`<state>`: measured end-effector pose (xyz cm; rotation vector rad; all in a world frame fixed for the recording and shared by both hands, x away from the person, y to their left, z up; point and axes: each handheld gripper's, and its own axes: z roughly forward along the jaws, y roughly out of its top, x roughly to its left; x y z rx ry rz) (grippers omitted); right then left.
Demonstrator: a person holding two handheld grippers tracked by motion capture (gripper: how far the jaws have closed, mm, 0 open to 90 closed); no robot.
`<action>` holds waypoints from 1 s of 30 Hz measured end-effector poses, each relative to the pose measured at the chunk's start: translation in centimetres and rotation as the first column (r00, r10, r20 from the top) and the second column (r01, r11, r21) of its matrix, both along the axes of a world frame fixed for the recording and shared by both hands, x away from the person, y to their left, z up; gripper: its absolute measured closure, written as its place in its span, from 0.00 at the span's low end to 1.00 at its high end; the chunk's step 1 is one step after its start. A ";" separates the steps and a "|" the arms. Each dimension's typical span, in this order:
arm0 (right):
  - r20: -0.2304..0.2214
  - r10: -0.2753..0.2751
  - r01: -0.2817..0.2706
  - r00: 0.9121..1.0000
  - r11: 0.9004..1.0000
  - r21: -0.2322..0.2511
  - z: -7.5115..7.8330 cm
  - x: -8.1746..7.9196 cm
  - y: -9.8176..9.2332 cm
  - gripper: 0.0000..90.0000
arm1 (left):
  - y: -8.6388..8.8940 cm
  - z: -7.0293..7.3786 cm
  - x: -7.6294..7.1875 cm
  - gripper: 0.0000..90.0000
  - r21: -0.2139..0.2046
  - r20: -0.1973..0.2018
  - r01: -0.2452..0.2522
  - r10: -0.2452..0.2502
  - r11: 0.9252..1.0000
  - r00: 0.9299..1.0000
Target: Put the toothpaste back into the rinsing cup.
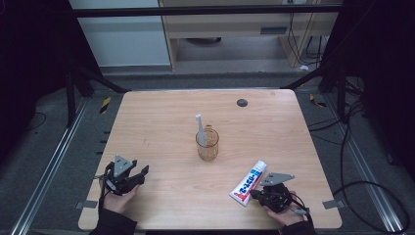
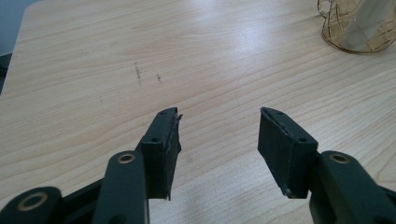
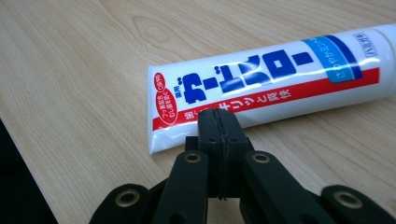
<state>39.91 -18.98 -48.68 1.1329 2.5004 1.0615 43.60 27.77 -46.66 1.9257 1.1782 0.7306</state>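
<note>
We log: toothpaste tube [image 3: 266,88] flat on tabletop [image 1: 161,132], near right edge; right gripper [image 3: 218,122] jaws pressed together, empty, tips beside the tube's crimped end; left gripper [image 2: 219,135] jaws wide, empty.

High view: fixed above the near edge of the table [image 1: 161,147], looking forward and down; takes in the whole tabletop, floor and furniture beyond, far enough out that things read small.

Left gripper view: rides low on the left gripper [image 2: 219,128], looking along it across bare wood, close to the surface. Catches the glass cup [image 2: 357,25] at top right; same cup [image 1: 207,144] sits mid-table from above.

Right gripper view: rides on the right gripper [image 3: 219,123], angled down, very close. Shares the toothpaste tube [image 3: 266,84] with the high view [image 1: 248,182].
</note>
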 end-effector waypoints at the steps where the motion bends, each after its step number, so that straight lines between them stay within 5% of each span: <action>1: 0.000 0.000 0.000 1.000 1.000 0.002 0.0 0.0 0.0 1.00 | 0.0 0.0 0.0 0.53 -0.002 -0.001 0.000 0.000 1.000 1.000; 14: -0.012 0.018 -0.018 1.000 1.000 0.021 -0.1 0.1 0.4 1.00 | -0.1 -0.1 0.1 0.53 0.000 0.004 -0.003 0.003 1.000 1.000; 30: -0.003 0.030 -0.030 1.000 0.999 0.022 -0.3 1.5 3.6 1.00 | 0.1 -0.1 0.4 0.54 -0.020 0.014 -0.031 0.031 0.999 0.999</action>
